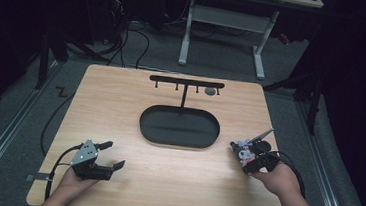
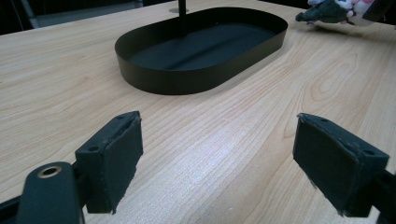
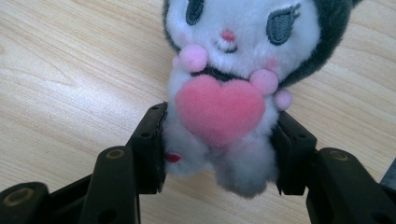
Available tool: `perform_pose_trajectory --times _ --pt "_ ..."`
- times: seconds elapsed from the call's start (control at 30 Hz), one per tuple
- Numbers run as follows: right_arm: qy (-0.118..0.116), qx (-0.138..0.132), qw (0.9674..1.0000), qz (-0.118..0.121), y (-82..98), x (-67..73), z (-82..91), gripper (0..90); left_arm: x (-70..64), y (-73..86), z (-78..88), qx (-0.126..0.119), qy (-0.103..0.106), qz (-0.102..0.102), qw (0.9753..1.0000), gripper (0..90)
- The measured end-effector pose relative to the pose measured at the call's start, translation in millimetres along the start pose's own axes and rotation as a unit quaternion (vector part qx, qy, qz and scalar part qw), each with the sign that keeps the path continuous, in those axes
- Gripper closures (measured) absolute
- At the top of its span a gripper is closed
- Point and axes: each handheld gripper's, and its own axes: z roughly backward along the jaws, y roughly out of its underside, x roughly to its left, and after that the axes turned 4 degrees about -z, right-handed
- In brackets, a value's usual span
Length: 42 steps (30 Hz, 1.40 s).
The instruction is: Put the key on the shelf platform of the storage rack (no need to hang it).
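Plush toy (image 3: 224,107) sits clenched between the right tool's (image 3: 219,149) jaws on table (image 3: 60,70).

My table (image 1: 121,102) is light wood grain, set on grey floor (image 1: 19,119). On it near the middle sits a black oval tray (image 1: 144,124), from which a thin post rises to a hook bar (image 1: 187,82). A plush (image 1: 243,149) lies at the right edge, well apart from the tray.

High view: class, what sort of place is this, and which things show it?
Probably a lab or recording workspace, not a home: a wooden table alone on grey carpet, cables trailing across the floor behind it, and a white-legged desk at the back, all in a darkened room.
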Motion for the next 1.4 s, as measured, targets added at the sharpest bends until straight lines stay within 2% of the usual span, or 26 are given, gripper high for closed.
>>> perform_pose_trajectory --times 0.5,0.8,1.4 --pt "0.003 -0.003 1.0000 0.008 -7.6 5.8 14.7 46.8 0.1 0.0 -0.2 -0.001 -0.001 0.000 1.0000 16.7" --pt "-0.004 -0.018 0.9996 0.020 -24.7 18.1 30.6 46.7 0.3 0.0 -0.2 -0.001 0.000 0.002 1.0000 16.8" --pt "-0.008 -0.042 0.9980 0.046 -51.8 38.2 46.4 46.7 0.2 -0.1 -0.1 -0.001 0.001 0.001 1.0000 16.8"
